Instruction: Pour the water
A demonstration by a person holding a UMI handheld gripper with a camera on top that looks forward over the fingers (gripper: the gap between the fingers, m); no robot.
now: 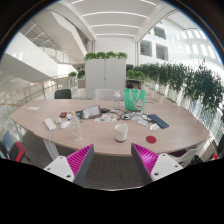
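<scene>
A white cup [121, 131] stands near the front edge of a long oval wooden table [100, 127], beyond my fingers and slightly right of the middle. A clear glass or bottle [77, 128] stands to the left of the cup; I cannot tell which it is. My gripper [112, 152] is open and empty, well short of the table, with grey floor between the magenta pads [78, 160].
A person in a green top [135, 97] sits at the far side of the table. An open laptop [90, 112], papers [51, 124] and a dark flat object [158, 122] lie on the table. A white cabinet [105, 72] and plants [185, 80] stand behind.
</scene>
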